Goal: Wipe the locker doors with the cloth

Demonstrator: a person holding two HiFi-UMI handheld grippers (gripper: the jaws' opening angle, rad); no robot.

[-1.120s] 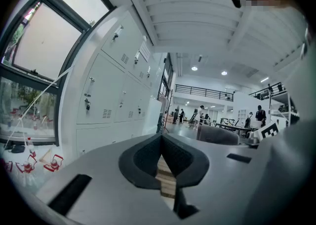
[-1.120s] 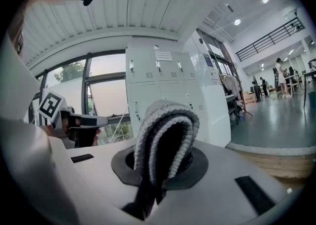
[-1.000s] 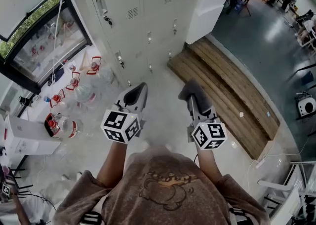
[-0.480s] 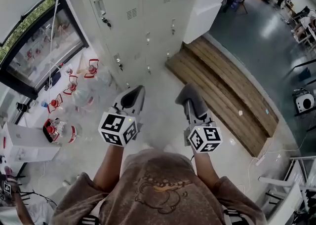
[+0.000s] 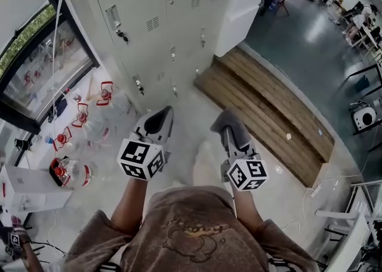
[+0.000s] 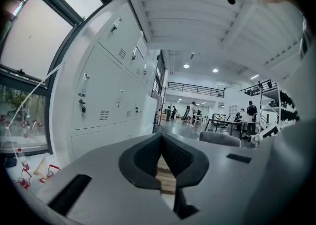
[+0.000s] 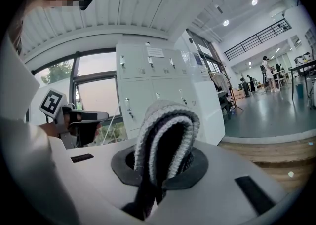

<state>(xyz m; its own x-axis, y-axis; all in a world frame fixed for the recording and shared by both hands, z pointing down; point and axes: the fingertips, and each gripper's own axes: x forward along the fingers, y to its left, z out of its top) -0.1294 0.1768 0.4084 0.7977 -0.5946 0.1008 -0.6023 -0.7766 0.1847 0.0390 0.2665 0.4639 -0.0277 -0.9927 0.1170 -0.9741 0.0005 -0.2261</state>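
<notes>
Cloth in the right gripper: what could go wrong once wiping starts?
The cloth sits bunched in the right gripper, standing proud of its jaws; dragging it across the locker doors might pull it loose. Keys hang from the door locks and could snag it.

A pale floor (image 5: 192, 105) is seen underfoot, and a bank of white lockers (image 5: 149, 32) is stood on it. A low wooden platform (image 5: 268, 110) is laid just beside the lockers' right end. Clear bottles (image 5: 71, 172) (red-capped) are clustered at the left, near a white box (image 5: 30, 184).
</notes>
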